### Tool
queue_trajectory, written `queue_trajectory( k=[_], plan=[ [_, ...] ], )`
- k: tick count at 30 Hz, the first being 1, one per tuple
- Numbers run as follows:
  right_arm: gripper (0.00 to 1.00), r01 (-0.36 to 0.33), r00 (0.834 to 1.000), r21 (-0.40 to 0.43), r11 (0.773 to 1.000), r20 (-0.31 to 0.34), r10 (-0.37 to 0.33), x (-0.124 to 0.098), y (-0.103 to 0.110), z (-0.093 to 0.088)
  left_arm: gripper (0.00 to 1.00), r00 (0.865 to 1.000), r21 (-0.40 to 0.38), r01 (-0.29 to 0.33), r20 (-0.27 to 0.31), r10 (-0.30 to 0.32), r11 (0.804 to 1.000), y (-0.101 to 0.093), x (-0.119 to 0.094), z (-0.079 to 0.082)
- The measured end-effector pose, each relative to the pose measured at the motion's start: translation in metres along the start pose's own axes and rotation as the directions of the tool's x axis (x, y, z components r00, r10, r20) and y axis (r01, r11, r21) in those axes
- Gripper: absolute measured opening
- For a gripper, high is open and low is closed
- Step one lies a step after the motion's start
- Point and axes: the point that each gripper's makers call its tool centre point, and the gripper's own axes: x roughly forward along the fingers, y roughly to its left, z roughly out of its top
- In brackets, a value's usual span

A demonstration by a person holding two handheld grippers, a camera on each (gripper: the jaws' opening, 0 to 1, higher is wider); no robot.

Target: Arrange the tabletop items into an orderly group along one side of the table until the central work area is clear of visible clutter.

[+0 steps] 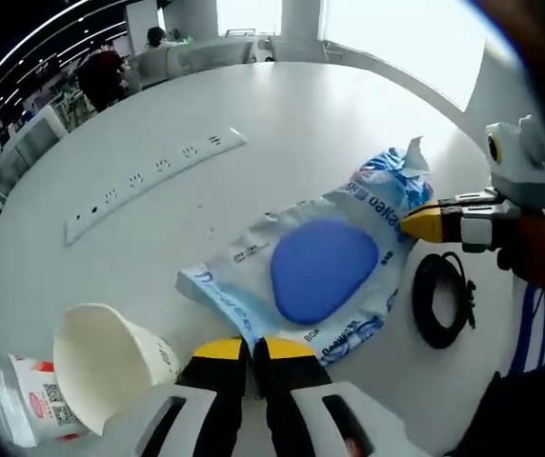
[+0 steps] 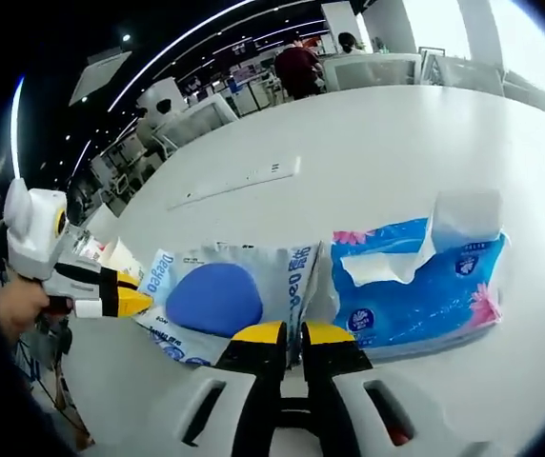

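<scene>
While both grippers hang low over the white table (image 1: pixel 330 114), they sit at two ends of the same clear bag with a blue pad (image 1: pixel 322 269) inside. In the left gripper view, the left gripper (image 1: pixel 252 350) rises from the bottom middle, its yellow-tipped jaws squeezed together right at the bag's near edge. I think they pinch the edge, but the spot is too small to be sure. The right gripper (image 1: pixel 423 224) comes in from the right of that frame, and its yellow tips touch the bag's far end.

In the right gripper view, the right gripper (image 2: pixel 292 335) rises from the bottom middle with its jaws pressed close. They seem to nip the bag where it meets the blue tissue pack (image 2: pixel 425 286), though I cannot tell for sure what is caught. The left gripper (image 2: pixel 130 303) pokes in from the left of that frame.

Two holds on one floppy bag make sense: it would sag or fold if lifted by one end, so both ends probably go together toward a side of the table.

The middle is not tidy yet. A paper cup (image 1: pixel 111 367) lies on its side at the lower left of the left gripper view, next to a clear bottle (image 1: pixel 10 400) that is cut off by the frame. A black coiled cable (image 1: pixel 442 300) sits at the right, and a long white power strip (image 1: pixel 153 181) lies upper left. The words on the bag are too bent to read.
</scene>
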Motion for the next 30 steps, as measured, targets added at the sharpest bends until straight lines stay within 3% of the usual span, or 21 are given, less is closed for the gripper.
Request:
queue_trajectory(
  k=[3, 7, 15, 24, 30],
  plan=[
    [0.03, 0.003, 1.0, -0.009, 1.0, 0.005, -0.003, -0.002, -0.001, 0.001, 0.04, 1.0, 0.009, 0.004, 0.001, -0.004, 1.0, -0.004, -0.004, -0.002],
    [0.04, 0.0, 1.0, -0.022, 1.0, 0.009, 0.0, 0.0, -0.003, 0.0, 0.05, 0.998, 0.093, -0.058, 0.023, 0.056, 0.994, 0.002, -0.011, 0.004],
    [0.04, -0.002, 1.0, -0.04, 0.999, 0.025, 0.003, -0.001, 0.002, 0.005, 0.05, 0.995, 0.209, -0.101, 0.031, 0.097, 0.973, 0.002, -0.017, 0.012],
    [0.05, -0.016, 0.998, -0.061, 0.998, 0.063, 0.02, -0.008, 0.009, 0.013, 0.07, 0.994, 0.222, -0.107, 0.058, 0.096, 0.969, 0.005, -0.025, 0.019],
    [0.09, -0.046, 0.994, -0.075, 0.996, 0.093, 0.053, -0.018, 0.021, 0.018, 0.08, 0.993, 0.184, -0.074, 0.1, 0.056, 0.98, -0.003, -0.036, 0.023]
  ],
)
